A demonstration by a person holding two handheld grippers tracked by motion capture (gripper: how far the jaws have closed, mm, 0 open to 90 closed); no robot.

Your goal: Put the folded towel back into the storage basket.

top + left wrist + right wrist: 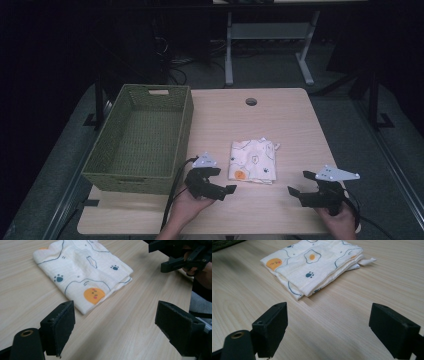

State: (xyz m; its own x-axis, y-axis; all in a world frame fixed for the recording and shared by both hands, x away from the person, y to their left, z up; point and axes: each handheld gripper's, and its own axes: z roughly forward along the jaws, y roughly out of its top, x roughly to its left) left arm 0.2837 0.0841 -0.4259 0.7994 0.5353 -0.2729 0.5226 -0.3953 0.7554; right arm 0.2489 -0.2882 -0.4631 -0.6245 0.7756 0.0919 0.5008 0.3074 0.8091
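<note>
A folded white cloth point(252, 160) printed with paw marks and an orange round face lies flat in the middle of the wooden table. My left gripper point(223, 181) stands open just left of the cloth's near corner, nothing between its jaws. In the left gripper view point(113, 330) the cloth point(85, 270) lies ahead on the left, and the other gripper point(163, 256) shows at the top right. My right gripper point(299, 183) stands open at the near right, apart from the cloth. In the right gripper view point(328, 330) the cloth point(314, 265) lies a short way ahead.
A green woven basket point(107, 165) stands on the table's left side, with nothing in it, close beside my left hand. A round cable hole point(251, 102) sits near the far edge. A white desk frame point(270, 35) stands on the floor beyond the table.
</note>
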